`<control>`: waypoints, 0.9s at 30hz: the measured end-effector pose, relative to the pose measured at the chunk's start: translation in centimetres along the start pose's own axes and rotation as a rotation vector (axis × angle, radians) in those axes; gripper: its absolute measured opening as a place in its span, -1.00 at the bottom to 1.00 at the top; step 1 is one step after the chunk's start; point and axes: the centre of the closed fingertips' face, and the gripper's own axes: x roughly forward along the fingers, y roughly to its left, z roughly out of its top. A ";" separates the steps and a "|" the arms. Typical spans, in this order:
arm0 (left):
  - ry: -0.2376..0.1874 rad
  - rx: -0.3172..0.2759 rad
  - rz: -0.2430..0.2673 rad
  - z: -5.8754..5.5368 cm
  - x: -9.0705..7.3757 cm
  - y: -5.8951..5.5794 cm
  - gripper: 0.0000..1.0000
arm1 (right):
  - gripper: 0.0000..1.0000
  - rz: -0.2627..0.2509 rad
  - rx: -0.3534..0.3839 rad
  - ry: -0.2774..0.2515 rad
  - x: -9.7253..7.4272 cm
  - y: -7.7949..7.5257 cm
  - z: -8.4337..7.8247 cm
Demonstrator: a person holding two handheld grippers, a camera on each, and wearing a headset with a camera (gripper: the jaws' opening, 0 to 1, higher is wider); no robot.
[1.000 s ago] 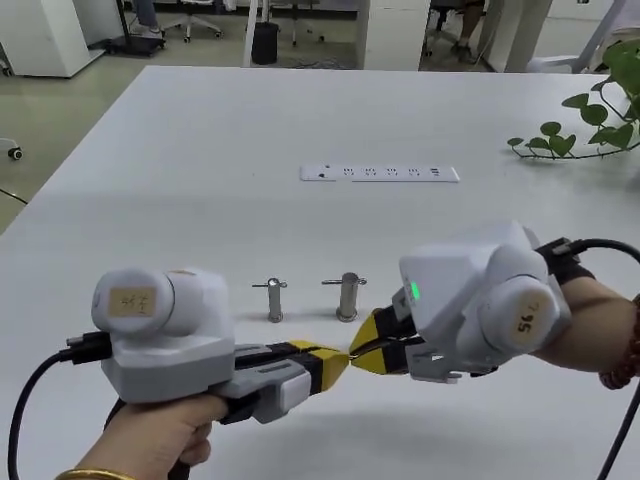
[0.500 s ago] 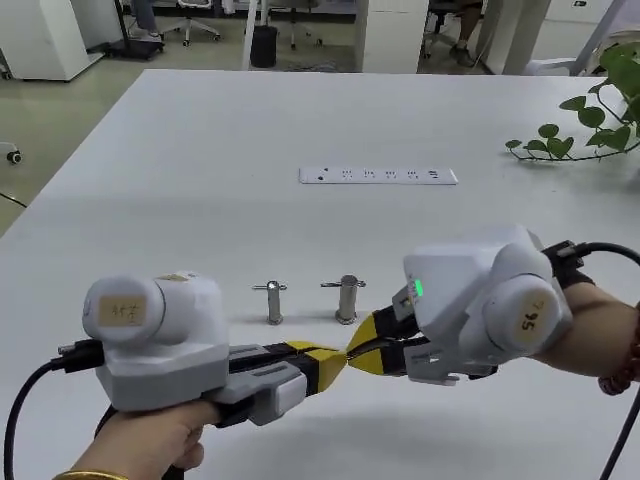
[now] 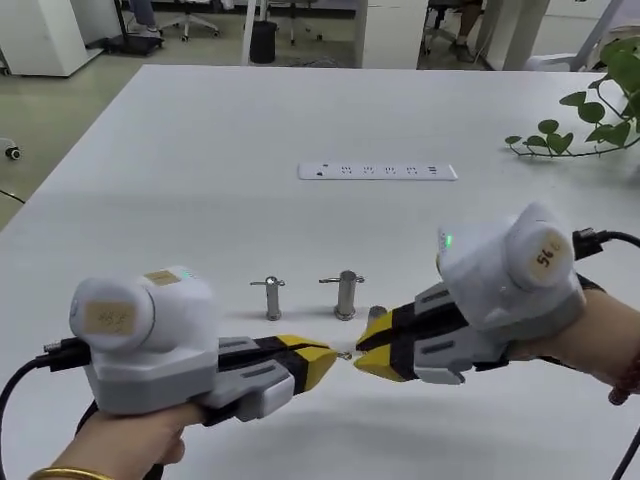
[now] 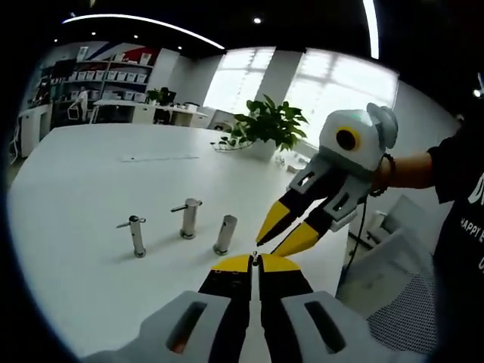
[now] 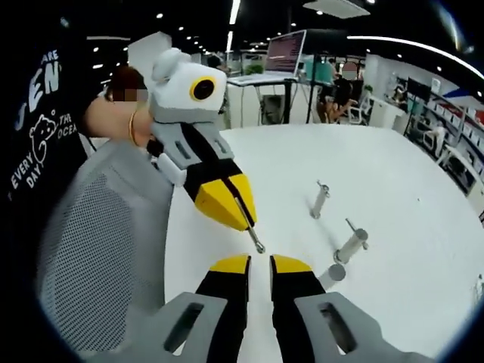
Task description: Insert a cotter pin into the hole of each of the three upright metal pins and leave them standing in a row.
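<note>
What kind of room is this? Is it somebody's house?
Probably an open office or lab, not a house. There is a big white table with a power strip on it, rolling office chairs behind it, and a computer screen on the far desks.

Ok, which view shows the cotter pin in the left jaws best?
The right gripper view: the cotter pin juts side-on from the left gripper. The left gripper view has it end-on, a sliver; the head view, a tiny glint.
</note>
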 end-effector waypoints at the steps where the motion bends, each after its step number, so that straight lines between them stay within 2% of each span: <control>1: 0.001 0.015 -0.008 0.0 0.0 -0.1 -1.00 | -0.89 0.008 0.027 -0.013 0.0 0.1 0.0; 4: 0.008 0.062 -0.032 -0.2 -0.2 -0.5 -1.00 | -0.84 0.045 0.117 -0.053 -0.1 0.4 -0.2; 8: 0.008 0.085 -0.059 -0.3 -0.3 -1.0 -1.00 | -0.82 0.073 0.200 -0.099 -0.4 0.5 -0.3; 11: 0.005 0.101 -0.085 -0.3 -0.4 -1.3 -1.00 | -0.82 0.102 0.219 -0.117 -0.6 0.8 -0.4; 13: 0.002 0.106 -0.103 -0.3 -0.5 -1.6 -1.00 | -0.82 0.140 0.234 -0.129 -0.6 1.4 -0.3; 15: 0.002 0.114 -0.118 -0.4 -0.5 -1.9 -1.00 | -0.82 0.149 0.242 -0.132 -0.6 1.7 -0.3; 20: -0.001 0.116 -0.164 -0.7 -0.8 -2.6 -1.00 | -0.83 0.220 0.233 -0.141 -0.6 3.3 -0.1; 27: -0.004 0.112 -0.214 -1.2 -1.2 -3.5 -1.00 | -0.86 0.275 0.213 -0.133 -0.3 4.7 -0.2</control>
